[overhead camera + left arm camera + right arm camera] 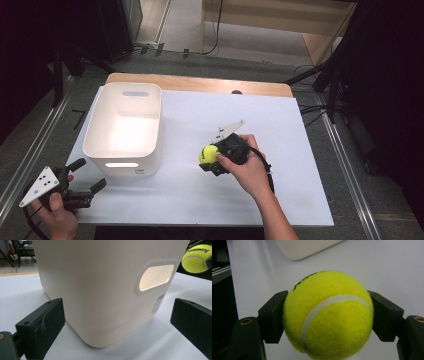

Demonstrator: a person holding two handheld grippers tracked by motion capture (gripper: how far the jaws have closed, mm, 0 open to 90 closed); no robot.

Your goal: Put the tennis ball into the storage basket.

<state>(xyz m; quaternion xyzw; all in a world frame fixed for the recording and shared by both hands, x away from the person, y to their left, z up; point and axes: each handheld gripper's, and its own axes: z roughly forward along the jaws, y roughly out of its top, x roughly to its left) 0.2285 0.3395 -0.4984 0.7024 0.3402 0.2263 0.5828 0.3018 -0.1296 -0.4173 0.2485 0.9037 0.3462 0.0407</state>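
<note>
right tongs: clenched on the tennis ball, one black jaw pressing each side of it; in the right gripper view the ball sits squarely between the two jaws, its white seam curving across the front.
tennis ball: yellow-green, with black lettering on its upper side; held near the middle of the surface, to the right of the bin and apart from it. whether it rests on the surface or hangs just above it cannot be told.
right hand: wrapped around the body of the right tongs, the forearm coming in from the bottom edge, the grey three-cornered plate sticking up behind the ball.
left tongs: released, jaws standing wide with nothing between them, at the near left corner of the surface and pointing toward the bin.
left hand: holding the left tongs just off the surface's near left edge.
bin: white, open-topped, rounded corners, standing upright on the left part of the surface; a slot handle in its near wall, a small label below that slot.
surface: white sheet over a wooden top.
left gripper view: the bin wall close in front of the spread jaws, the ball at the upper right.
</note>
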